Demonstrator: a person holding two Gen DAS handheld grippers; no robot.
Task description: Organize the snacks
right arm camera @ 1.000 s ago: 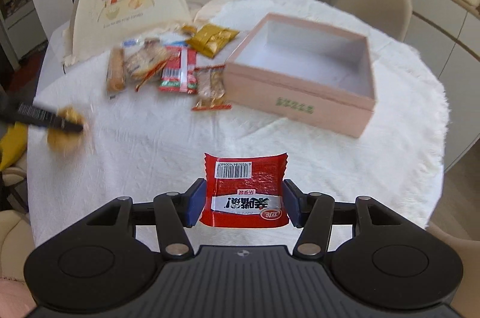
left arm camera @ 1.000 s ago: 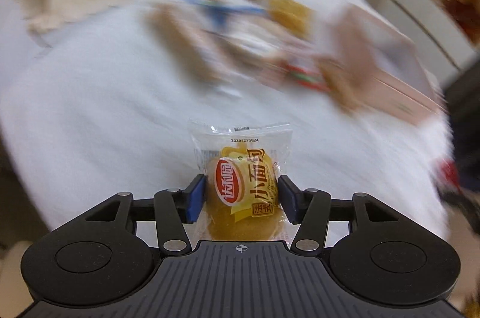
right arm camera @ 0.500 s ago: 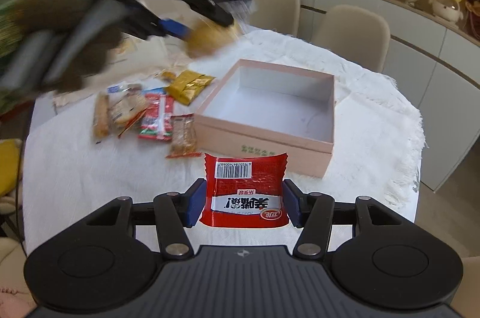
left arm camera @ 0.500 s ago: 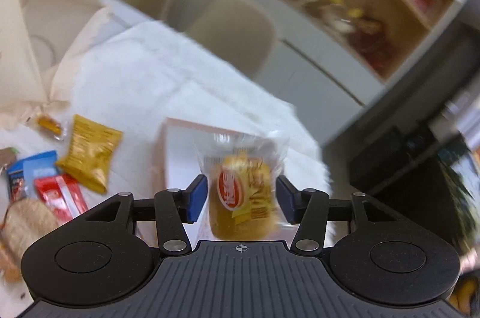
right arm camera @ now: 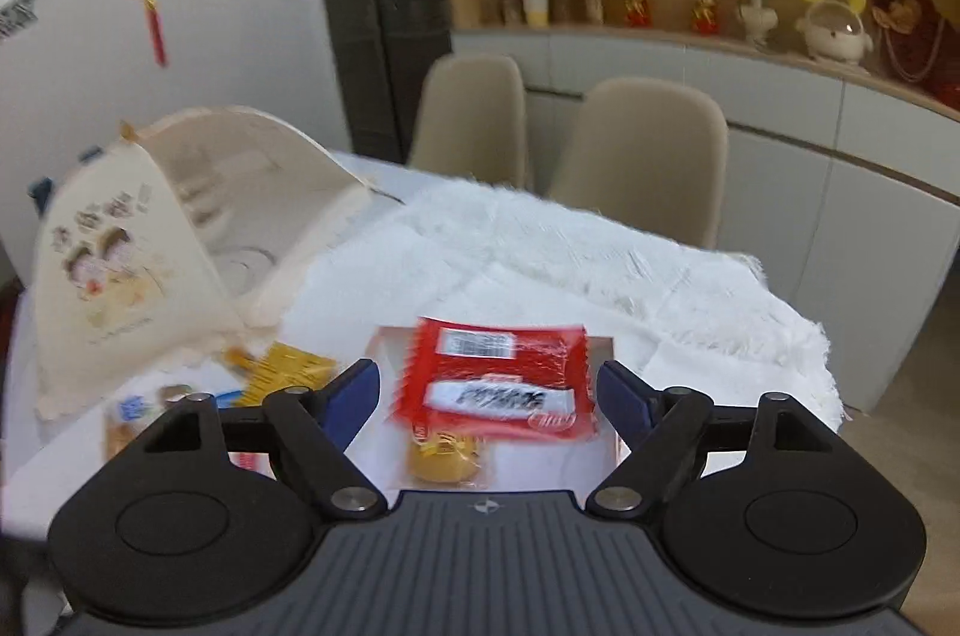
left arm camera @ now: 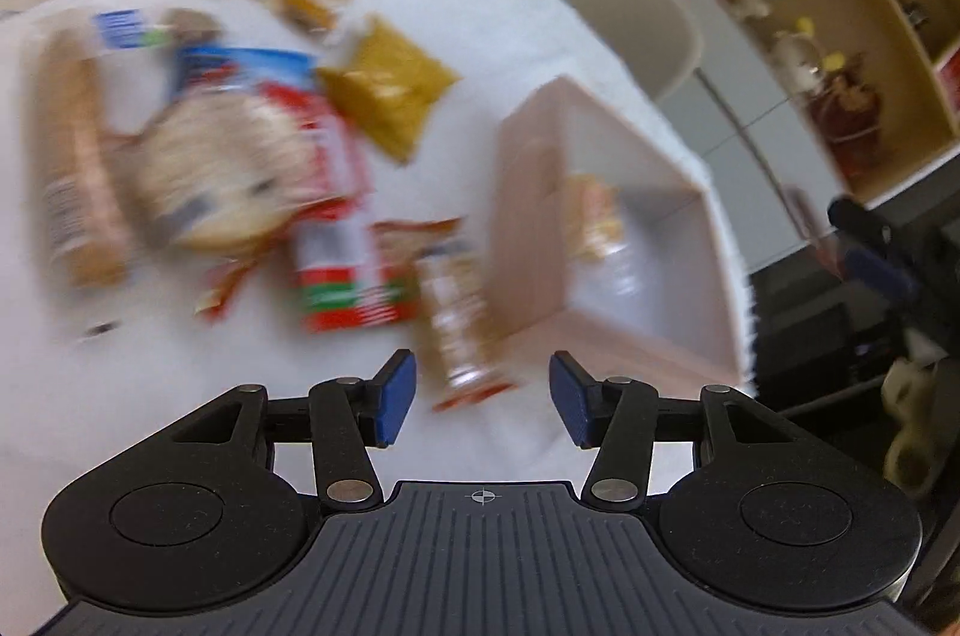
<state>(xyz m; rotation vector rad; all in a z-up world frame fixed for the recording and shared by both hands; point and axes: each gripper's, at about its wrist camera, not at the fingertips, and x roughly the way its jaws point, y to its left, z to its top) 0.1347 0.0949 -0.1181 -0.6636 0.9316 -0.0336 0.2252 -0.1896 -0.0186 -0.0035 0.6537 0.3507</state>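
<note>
My left gripper [left arm camera: 483,399] is open and empty above the white tablecloth, near a brown snack packet [left arm camera: 462,312]. The pink box [left arm camera: 606,216] stands to its right with the yellow bread packet [left arm camera: 591,216] inside, blurred. My right gripper [right arm camera: 486,396] is open over the pink box [right arm camera: 603,336]. The red snack packet [right arm camera: 498,375] is blurred between the spread fingers, touching neither. The yellow bread packet [right arm camera: 444,459] lies in the box below it.
Several loose snacks lie left of the box: a red packet [left arm camera: 342,240], a yellow packet [left arm camera: 390,90], a round cracker pack [left arm camera: 228,174], a long brown pack [left arm camera: 78,168]. A cream food cover [right arm camera: 120,264] stands at the back left. Two chairs [right arm camera: 648,156] stand behind the table.
My left gripper let the yellow bread packet go into the box and swung back toward the snack pile. My right gripper moved over the box and opened, freeing the red packet.
</note>
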